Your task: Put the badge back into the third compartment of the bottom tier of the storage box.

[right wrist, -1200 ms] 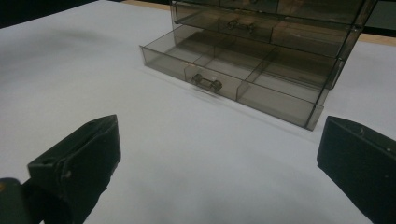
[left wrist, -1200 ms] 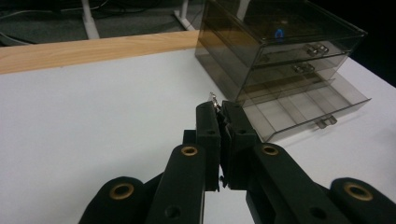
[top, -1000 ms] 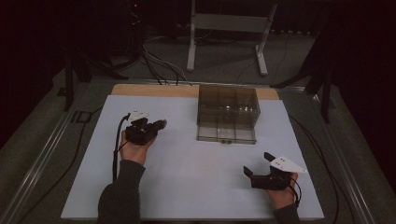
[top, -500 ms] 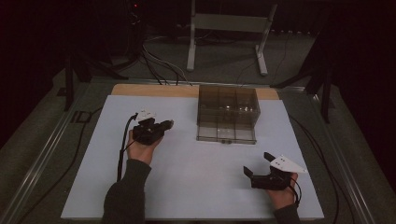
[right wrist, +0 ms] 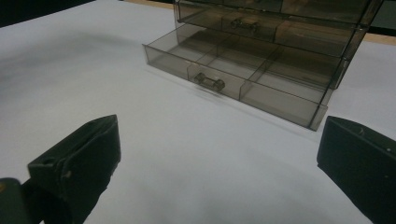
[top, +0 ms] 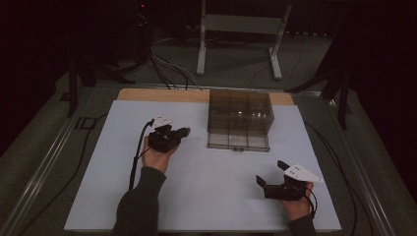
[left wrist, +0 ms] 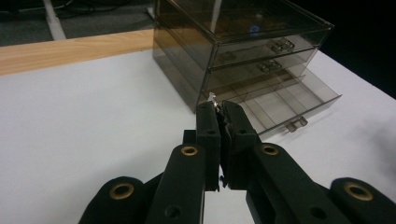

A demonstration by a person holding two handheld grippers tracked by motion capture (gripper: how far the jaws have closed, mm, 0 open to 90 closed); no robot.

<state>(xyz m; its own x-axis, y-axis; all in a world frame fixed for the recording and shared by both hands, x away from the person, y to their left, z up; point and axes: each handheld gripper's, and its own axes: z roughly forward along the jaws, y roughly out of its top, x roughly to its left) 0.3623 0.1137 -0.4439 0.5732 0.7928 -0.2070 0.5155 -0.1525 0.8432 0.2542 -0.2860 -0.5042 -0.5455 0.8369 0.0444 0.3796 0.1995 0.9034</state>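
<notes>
Overhead, I saw the left gripper (top: 183, 131) poised over the white worktop (top: 98, 162), just left of the smoky drawer box (top: 239, 118) at the far middle, with the right gripper (top: 270, 173) well apart at the near right. Along the left gripper (left wrist: 219, 106) its jaws stood pressed together, pinching something tiny and pale at the tips that I could not make out; the box (left wrist: 233, 42) lay beyond, its bottom drawer (left wrist: 289, 100) pulled out. Along the right gripper (right wrist: 219, 135) the jaws gaped wide with nothing between them, facing that open drawer (right wrist: 233, 74).
</notes>
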